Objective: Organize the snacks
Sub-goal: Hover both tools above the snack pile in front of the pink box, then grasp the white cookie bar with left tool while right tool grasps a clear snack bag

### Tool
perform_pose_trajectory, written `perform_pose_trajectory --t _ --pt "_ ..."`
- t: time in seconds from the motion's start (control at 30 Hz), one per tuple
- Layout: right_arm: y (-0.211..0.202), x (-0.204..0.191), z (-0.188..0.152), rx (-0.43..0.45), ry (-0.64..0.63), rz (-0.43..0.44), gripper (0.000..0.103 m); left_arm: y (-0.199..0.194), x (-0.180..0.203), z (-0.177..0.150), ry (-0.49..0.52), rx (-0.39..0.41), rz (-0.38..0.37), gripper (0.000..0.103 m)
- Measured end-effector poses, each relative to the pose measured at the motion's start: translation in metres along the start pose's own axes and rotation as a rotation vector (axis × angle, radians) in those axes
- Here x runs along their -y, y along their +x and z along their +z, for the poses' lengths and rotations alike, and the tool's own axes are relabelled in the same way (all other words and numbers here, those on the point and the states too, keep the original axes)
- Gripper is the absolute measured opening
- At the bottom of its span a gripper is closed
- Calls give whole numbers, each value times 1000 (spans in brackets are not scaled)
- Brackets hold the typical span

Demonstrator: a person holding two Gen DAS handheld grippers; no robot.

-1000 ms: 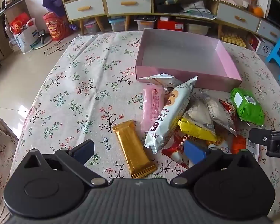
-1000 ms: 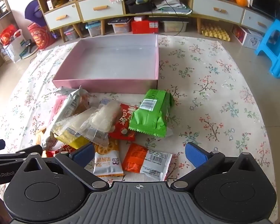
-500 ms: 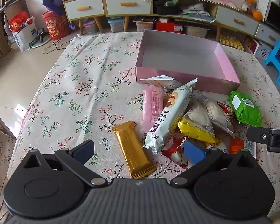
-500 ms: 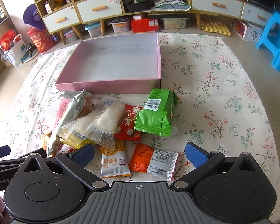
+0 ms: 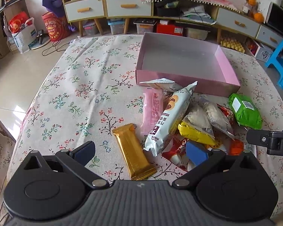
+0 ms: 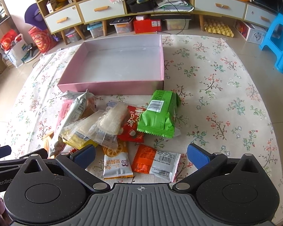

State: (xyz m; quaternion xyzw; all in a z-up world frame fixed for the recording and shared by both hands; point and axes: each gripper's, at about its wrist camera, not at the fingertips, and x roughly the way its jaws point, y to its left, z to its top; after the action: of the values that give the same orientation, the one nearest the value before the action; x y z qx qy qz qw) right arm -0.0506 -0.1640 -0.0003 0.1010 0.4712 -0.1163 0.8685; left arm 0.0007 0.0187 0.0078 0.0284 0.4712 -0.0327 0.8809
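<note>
Jaws apart on both: left gripper (image 5: 141, 152) low centre over gold bar (image 5: 133, 150), right gripper (image 6: 140, 153) over orange packet (image 6: 155, 162). Snack pile mid-frame, pink box (image 6: 111, 88) above, nothing inside, likely destination.

Gold bar (image 5: 133, 151) between spread fingers (image 5: 196, 153), near pink box (image 5: 181, 87)

Long wooden sideboard (image 6: 141, 5) along far wall, white drawers with orange handles. Plastic storage bins (image 6: 120, 27) and red box (image 6: 147, 25) under it. Blue plastic stool (image 6: 279, 41) at right. Pale glossy tile floor (image 5: 13, 79). Red bags (image 5: 54, 28) at left. Daylight, soft.
</note>
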Motion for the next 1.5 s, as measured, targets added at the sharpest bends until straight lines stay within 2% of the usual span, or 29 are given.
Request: perform_pose_trajectory --t 0.2,0.37,0.53,0.7,0.9,1.0,1.1,1.27,1.37,1.5 --pt "-2 0 0 5 1 8 103 0 -3 0 -21 12 11 102" --pt "-1 3 5 -3 23 25 103 3 -9 1 -31 39 -25 102" --pt "3 7 13 -9 23 19 103 12 -17 5 -25 5 -73 92" --pt "14 18 14 -92 105 108 102 14 -14 10 25 -12 -92 92" --pt "8 18 20 -86 106 147 102 14 -15 18 53 -52 -112 92" --pt "8 19 28 -90 102 148 102 11 -17 23 71 -42 -128 97" --pt "10 18 35 -92 92 164 102 12 -21 30 62 -41 -154 101" --pt "28 25 45 -125 154 256 102 27 -29 35 17 -23 -239 98" --pt "41 29 42 -127 202 329 102 39 -32 35 5 -18 -318 86" --pt "59 27 43 -162 242 380 96 52 -32 40 -10 -33 -416 64"
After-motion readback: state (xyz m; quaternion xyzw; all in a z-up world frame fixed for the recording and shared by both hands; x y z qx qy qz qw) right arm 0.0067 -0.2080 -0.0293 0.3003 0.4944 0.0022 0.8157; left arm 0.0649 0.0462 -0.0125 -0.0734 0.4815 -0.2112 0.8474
